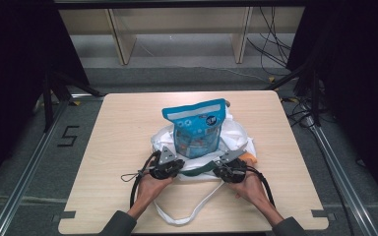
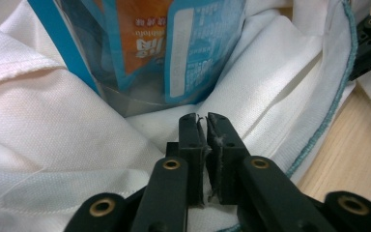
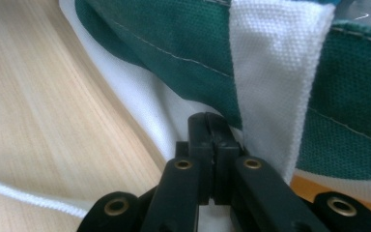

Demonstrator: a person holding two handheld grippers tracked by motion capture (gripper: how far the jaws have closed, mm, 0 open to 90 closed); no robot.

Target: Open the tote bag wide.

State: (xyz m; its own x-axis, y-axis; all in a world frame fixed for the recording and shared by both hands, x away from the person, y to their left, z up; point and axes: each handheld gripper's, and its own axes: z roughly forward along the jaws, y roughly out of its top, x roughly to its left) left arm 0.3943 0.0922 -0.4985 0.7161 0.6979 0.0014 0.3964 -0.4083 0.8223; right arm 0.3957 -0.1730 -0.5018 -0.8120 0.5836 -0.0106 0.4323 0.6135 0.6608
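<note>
A white cloth bag (image 1: 237, 138) with a green rim band (image 1: 199, 171) lies on the wooden table (image 1: 123, 128). A blue snack pouch (image 1: 195, 127) stands upright inside it. My left gripper (image 1: 177, 165) sits at the near left of the bag's mouth. In the left gripper view its jaws pinch white bag cloth (image 2: 53, 121) just in front of the pouch (image 2: 193, 48). My right gripper (image 1: 218, 170) is at the near right of the mouth, shut on the bag's edge under the green band (image 3: 174, 43), beside a white strap (image 3: 275, 72). The band hangs taut between both grippers.
A white handle loop (image 1: 182, 219) trails from the bag toward the table's near edge. Something orange (image 1: 249, 156) peeks out at the bag's right side. Bare wood lies to the left and right of the bag. Shelving legs and cables stand beyond the far edge.
</note>
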